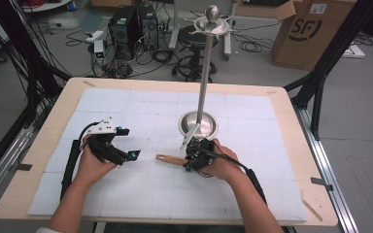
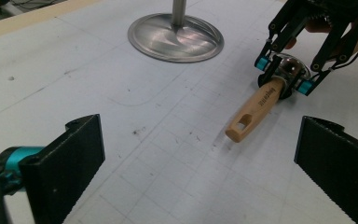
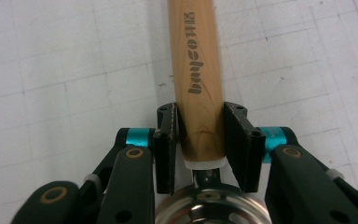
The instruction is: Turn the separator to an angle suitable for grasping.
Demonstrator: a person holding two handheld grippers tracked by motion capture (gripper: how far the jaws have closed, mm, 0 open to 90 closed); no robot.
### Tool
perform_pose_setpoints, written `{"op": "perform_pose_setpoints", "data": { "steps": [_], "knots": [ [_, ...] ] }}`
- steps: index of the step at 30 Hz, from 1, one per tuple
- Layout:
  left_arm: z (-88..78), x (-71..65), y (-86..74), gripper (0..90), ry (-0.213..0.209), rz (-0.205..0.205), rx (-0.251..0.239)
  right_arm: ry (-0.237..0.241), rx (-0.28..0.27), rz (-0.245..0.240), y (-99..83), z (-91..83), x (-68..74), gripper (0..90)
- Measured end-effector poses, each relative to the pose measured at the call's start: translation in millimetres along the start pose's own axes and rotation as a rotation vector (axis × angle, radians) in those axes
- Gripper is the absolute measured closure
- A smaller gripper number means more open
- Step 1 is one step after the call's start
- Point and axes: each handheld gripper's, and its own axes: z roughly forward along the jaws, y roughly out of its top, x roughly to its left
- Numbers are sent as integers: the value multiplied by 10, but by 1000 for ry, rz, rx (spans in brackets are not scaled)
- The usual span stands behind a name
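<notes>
High view: the right gripper [image 1: 193, 156] clasps the wooden-handled utensil [image 1: 171, 159] lying mid-worktop, before the steel stand [image 1: 198, 124]. Left gripper view: left gripper [image 2: 193, 163] released, near the handle. Right gripper view: pads [image 3: 167, 140] pinching the handle.

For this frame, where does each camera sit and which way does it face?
High view: above the person's side, facing forward and down on the table; both forearms, left tool and right tool show.
Left gripper view: rides the left tool, open, facing the utensil and stand.
Right gripper view: rides the right tool, looking down, shut on the utensil.
All share the utensil.
</notes>
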Motion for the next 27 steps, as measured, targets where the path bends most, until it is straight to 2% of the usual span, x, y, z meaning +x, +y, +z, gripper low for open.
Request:
{"op": "perform_pose_setpoints", "data": {
  "steps": [8,10,13,20,27],
  "knots": [
    [0,-3,2,22,-1,3,0,-26,37,-17,54,7,49,675],
    [1,-4,1,22,-1,3,0,-39,43,-12,59,5,61,677],
    [1,-6,2,22,0,3,1,-33,44,-4,59,3,60,680],
    [-8,5,1,22,1,-1,-4,-6,-8,15,5,-23,38,692],
    [-8,4,1,22,4,-1,-2,-13,-8,6,0,-33,56,690]
  ]
}}
